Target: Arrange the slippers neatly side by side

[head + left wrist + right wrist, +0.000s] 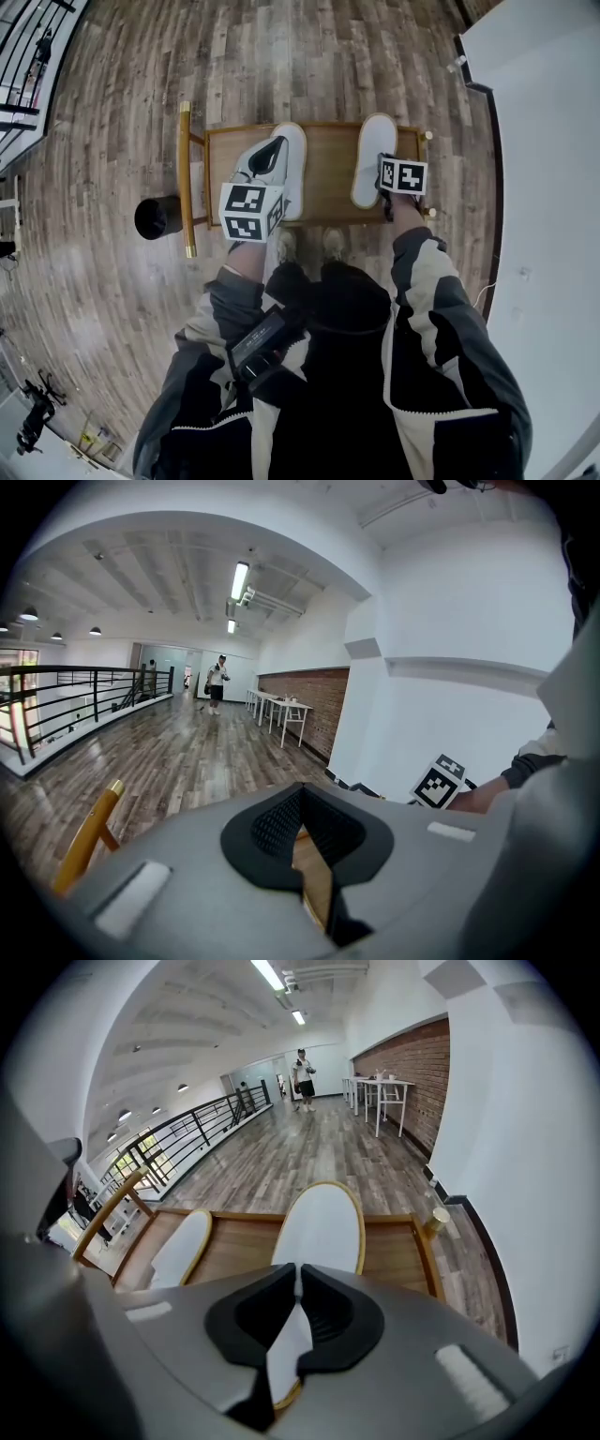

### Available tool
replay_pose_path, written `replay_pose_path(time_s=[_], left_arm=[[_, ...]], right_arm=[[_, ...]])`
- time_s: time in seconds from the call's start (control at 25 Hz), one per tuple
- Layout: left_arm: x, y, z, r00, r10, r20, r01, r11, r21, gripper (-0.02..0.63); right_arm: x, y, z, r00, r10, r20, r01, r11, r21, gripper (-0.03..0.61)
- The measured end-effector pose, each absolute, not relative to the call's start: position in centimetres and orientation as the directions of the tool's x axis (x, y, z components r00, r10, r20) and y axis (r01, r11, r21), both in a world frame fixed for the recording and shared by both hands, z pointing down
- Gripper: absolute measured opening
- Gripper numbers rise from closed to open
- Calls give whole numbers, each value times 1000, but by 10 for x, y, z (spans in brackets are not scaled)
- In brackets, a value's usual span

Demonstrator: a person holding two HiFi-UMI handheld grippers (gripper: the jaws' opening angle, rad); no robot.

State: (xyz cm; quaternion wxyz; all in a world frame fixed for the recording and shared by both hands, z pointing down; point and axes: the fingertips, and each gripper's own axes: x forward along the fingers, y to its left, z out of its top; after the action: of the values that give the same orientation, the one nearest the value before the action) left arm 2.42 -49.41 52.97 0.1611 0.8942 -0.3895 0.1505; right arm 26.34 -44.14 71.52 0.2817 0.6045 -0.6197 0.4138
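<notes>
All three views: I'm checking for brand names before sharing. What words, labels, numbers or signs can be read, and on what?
No readable text anywhere.
Left marker cube, right marker cube: square patterns, no letters.
Black device at the waist: markings unreadable.
Left slipper, right slipper: no brand.

Bright, even indoor light from ceiling strip lights point(240, 580), with a soft sheen on the plank floor point(84, 272). Strong fisheye bending at the edges; both gripper views have black corners and a blurred near foreground.
</notes>
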Motion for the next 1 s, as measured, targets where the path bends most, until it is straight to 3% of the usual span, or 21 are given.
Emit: replay_pose_path(time_s=[0.56, 1.0], left_arm=[[15, -494, 504, 660, -674, 332, -748, -631, 205, 9], [-5, -493, 493, 655, -686, 317, -753, -625, 203, 11]], right_arm=[[185, -444, 669, -256, -572, 779, -957, 38, -286, 22], [152, -440, 681, -294, -516, 805, -954, 101, -284, 21]])
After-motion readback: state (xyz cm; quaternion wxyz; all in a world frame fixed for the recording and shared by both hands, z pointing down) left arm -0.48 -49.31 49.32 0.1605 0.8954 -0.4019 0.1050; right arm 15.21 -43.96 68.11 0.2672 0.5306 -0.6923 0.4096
